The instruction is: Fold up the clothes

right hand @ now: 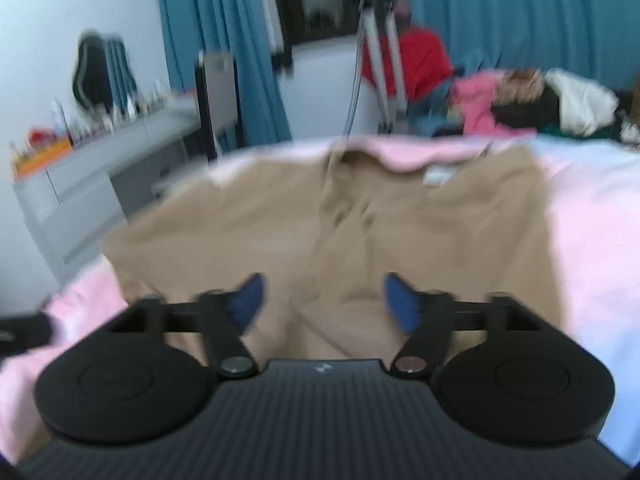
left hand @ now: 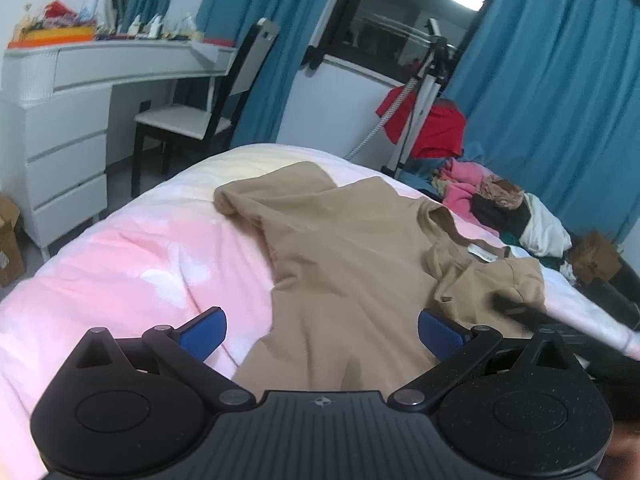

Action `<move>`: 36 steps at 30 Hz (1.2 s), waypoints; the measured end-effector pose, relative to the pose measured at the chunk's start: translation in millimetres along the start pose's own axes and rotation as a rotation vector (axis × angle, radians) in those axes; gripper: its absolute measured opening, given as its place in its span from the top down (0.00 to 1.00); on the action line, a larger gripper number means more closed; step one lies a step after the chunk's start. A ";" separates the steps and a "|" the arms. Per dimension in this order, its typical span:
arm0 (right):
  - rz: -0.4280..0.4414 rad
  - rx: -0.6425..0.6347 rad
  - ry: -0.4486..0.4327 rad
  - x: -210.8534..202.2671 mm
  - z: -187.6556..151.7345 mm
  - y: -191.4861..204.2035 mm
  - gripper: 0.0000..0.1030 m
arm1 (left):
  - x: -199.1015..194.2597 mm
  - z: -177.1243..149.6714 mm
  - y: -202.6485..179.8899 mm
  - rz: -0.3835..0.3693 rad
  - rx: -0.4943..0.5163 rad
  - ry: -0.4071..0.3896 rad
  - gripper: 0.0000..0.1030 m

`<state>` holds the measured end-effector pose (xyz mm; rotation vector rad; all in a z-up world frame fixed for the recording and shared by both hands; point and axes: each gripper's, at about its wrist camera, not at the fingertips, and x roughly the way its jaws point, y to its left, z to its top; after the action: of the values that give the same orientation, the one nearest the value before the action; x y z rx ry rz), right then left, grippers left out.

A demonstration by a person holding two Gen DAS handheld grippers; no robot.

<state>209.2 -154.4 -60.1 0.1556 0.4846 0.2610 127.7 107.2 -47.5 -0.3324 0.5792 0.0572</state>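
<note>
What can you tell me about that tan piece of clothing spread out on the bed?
The tan garment is a plain, soft-looking knit top lying mostly flat on the pink and white bedspread. One sleeve reaches out toward the far edge of the bed. A white label shows inside the neckline, where the cloth is bunched and wrinkled. Neither open gripper pinches it: the cloth only lies under their blue pads.

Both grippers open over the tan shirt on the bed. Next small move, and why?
Probably lower the right gripper to pinch the bunched sleeve of the tan shirt and pull it flat. The shirt lies spread on the pink bedcover, that shoulder is crumpled, and neither it nor the left gripper holds cloth.
</note>
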 end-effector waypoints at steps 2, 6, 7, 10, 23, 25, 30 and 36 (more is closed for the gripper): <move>0.010 0.018 -0.044 -40.5 6.4 -7.0 0.18 | -3.4 -1.7 -3.8 -0.005 0.027 -0.004 0.00; -0.007 0.032 -0.103 -127.0 9.6 -15.8 0.18 | -16.6 -8.5 -12.7 -0.027 0.079 0.000 0.00; -0.018 0.035 -0.121 -149.0 8.6 -17.7 0.18 | -20.5 -10.4 -15.1 -0.034 0.092 0.001 0.00; -0.075 0.044 -0.150 -202.3 -2.7 -23.8 0.18 | -38.7 -19.8 -25.1 -0.076 0.146 0.005 0.00; -0.345 0.345 -0.242 -294.9 -56.6 -103.8 0.18 | -89.9 -72.9 -102.6 -0.348 0.332 0.163 0.10; -0.368 0.368 -0.271 -300.0 -58.6 -112.8 0.18 | -93.8 -85.9 -118.7 -0.414 0.329 0.211 0.14; -0.403 0.400 -0.263 -300.1 -64.4 -132.4 0.18 | -96.6 -122.8 -165.2 -0.531 0.399 0.291 0.34; -0.408 0.475 -0.254 -305.7 -71.4 -155.0 0.18 | -70.1 -170.0 -194.7 -0.557 0.429 0.391 0.45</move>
<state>-53.0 -383.0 -20.7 0.5391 0.3082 -0.2767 7.7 -129.2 -85.9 -0.0741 0.8462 -0.6739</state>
